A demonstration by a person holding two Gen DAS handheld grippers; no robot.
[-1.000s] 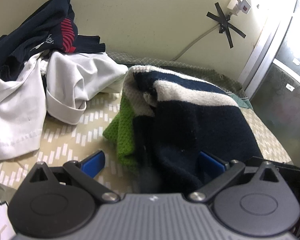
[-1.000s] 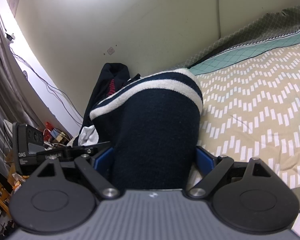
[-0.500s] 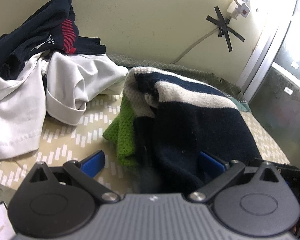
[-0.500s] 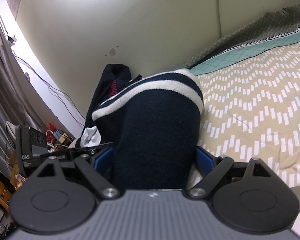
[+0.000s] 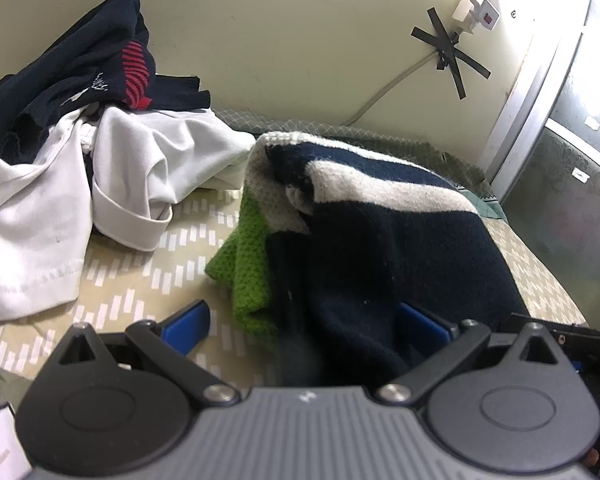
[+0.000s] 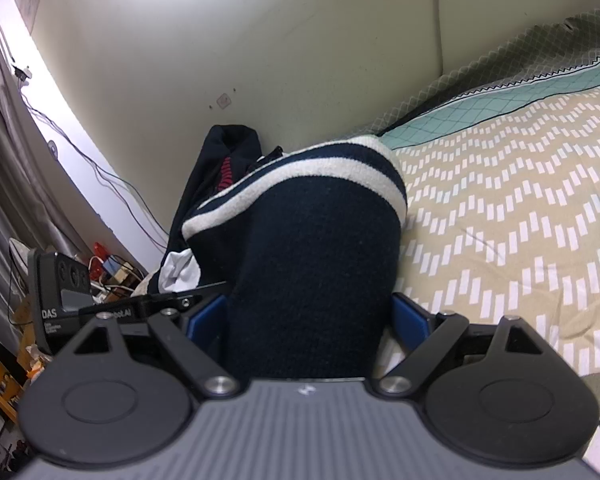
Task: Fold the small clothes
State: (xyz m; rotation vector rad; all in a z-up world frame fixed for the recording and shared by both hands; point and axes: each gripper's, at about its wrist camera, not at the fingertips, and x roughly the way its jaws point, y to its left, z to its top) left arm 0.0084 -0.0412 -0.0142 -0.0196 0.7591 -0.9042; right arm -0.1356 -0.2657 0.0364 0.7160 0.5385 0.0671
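On the patterned bedspread, just ahead of both my tools, lies the folded navy sweater with its white stripes and a bright green layer showing at its left edge. My left gripper stands with its jaws wide: the left blue pad sits clear over the bedspread, apart from the knit, while the right pad is up against or half buried in the dark fabric, and I cannot tell whether it presses. In the right wrist view, the right gripper has its jaws spread wide too, with the navy sweater filling the whole gap between the two blue pads; both pads sit just at its flanks. To the far left of the sweater a white shirt lies crumpled, and behind it a dark garment with red stripes leans against the wall.
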